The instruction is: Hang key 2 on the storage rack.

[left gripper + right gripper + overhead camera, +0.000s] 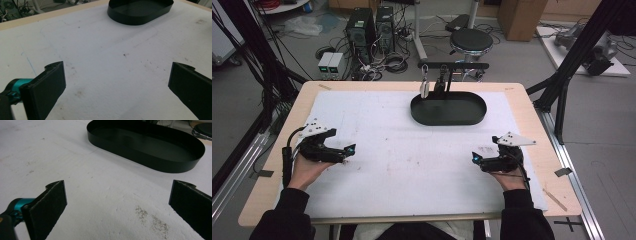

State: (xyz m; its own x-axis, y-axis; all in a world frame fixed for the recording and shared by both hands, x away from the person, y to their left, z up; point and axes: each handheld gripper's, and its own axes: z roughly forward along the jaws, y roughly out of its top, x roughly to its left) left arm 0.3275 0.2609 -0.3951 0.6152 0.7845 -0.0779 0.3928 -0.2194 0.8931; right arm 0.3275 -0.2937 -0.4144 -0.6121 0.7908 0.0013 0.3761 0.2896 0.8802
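Black tray (448, 108) lies beyond both spread tongs, well apart.

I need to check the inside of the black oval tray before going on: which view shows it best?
The right gripper view: the black oval tray lies close, its floor and wall plain, with nothing seen in it. The high view shows it whole but small, behind the stand's hanging pieces. The left gripper view cuts off its far part.
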